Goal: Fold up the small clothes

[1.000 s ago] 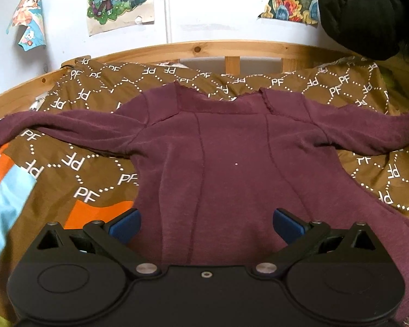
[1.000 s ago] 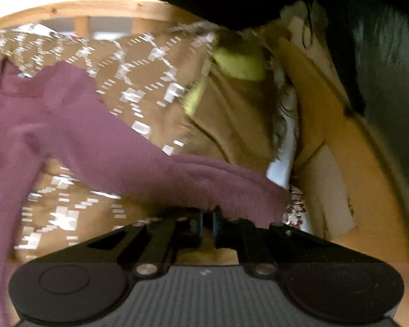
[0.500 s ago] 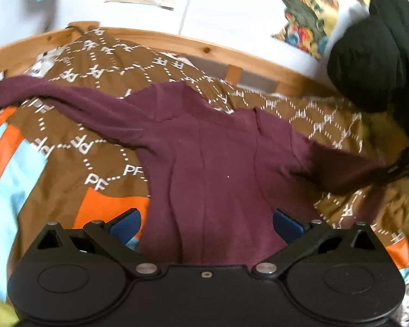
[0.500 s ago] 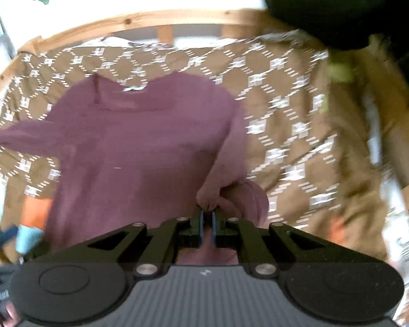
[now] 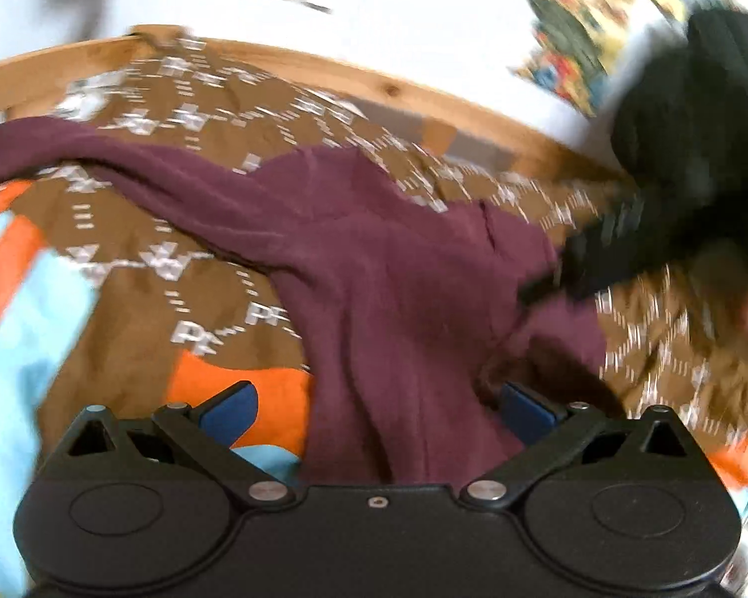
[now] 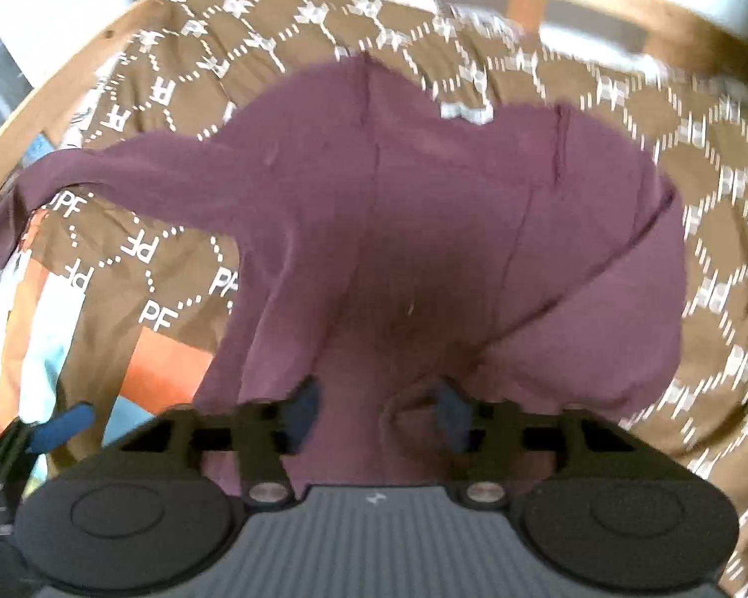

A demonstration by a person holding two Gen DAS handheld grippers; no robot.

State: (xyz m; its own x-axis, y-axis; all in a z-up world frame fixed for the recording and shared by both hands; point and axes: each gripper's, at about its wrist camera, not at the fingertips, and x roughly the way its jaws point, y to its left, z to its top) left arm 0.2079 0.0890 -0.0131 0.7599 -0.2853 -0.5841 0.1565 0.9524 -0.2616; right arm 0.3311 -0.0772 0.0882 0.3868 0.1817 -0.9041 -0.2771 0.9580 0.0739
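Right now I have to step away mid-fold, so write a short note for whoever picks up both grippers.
Right gripper: jaws opening over the maroon top, no longer pinching cloth.
Left gripper: open, low over the top's hem, holding nothing.
The top lies spread on the brown patterned bedspread, neckline towards the wooden bed rail.
Done: one sleeve is folded in over the body.
Left: the other sleeve lies stretched out; fold it in, then fold the body.
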